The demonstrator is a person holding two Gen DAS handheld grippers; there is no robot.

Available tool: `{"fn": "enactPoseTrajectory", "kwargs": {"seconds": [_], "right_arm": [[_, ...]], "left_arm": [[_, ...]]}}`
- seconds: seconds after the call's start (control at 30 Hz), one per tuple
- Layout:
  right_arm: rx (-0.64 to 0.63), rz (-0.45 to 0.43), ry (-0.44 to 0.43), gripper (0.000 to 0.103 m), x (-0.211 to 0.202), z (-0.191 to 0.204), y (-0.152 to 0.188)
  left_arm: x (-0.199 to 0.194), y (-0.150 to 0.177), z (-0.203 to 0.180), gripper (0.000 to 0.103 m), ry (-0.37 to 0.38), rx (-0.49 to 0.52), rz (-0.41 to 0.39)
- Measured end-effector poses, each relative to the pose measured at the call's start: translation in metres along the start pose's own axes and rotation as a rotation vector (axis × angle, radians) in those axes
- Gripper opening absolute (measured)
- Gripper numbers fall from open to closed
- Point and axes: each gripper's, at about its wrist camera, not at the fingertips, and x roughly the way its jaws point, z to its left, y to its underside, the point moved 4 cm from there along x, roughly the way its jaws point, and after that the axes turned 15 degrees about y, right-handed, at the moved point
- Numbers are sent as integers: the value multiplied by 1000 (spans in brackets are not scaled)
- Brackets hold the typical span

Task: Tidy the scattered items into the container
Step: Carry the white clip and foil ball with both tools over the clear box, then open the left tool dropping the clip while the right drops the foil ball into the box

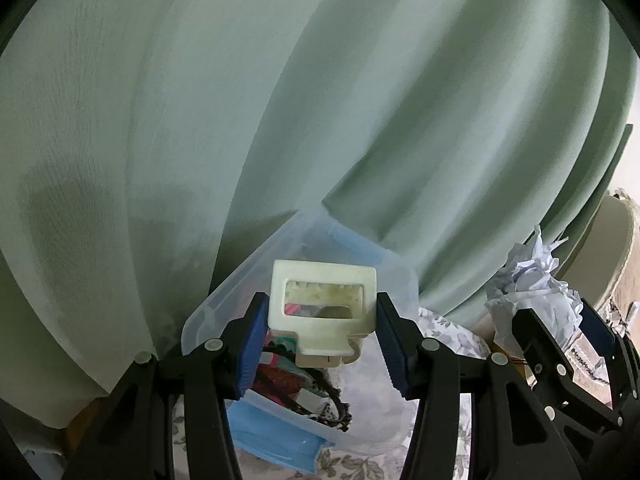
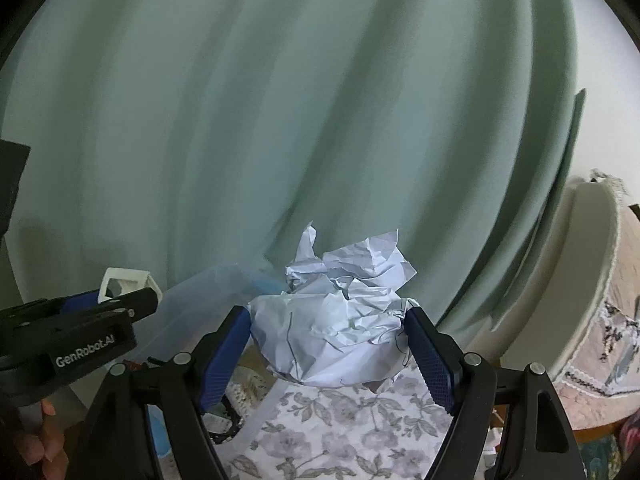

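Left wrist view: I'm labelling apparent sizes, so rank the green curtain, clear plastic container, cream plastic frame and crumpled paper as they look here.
1. green curtain, which fills most of the view.
2. clear plastic container, partly hidden.
3. and 4. cream plastic frame and crumpled paper look alike; the paper is partly hidden and distances differ, so I won't rank them.

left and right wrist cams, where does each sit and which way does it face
Left wrist: on the left gripper, facing forward over the clear container; its fingers clamp a white plastic piece.
Right wrist: on the right gripper, facing the green curtain; its fingers clamp crumpled paper.
Shared: curtain, container, paper, each other's gripper.
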Motion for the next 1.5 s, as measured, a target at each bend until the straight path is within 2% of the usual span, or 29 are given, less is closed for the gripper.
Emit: {"fn": "enactPoseTrajectory", "kwargs": {"seconds": [0.43, 0.77, 0.83, 1.07, 1.23, 1.37, 1.5], "right_arm": [[-47, 66, -117, 82, 25, 35, 16], [-55, 119, -169, 82, 56, 42, 27], [-60, 129, -179, 83, 57, 50, 18], [-58, 163, -222, 83, 69, 55, 22], [-57, 181, -240, 83, 60, 48, 9], [-42, 193, -255, 83, 65, 45, 11], [-25, 210, -268, 86, 69, 43, 13]], "left_arm": [[27, 6, 37, 54, -22, -52, 48], [45, 12, 49, 54, -34, -73, 80], [47, 14, 51, 54, -37, -79, 87], [47, 18, 55, 54, -44, -91, 104], [46, 20, 54, 54, -49, -94, 114], [52, 22, 58, 64, -61, -120, 127], [54, 22, 59, 66, -54, -134, 129]]}}
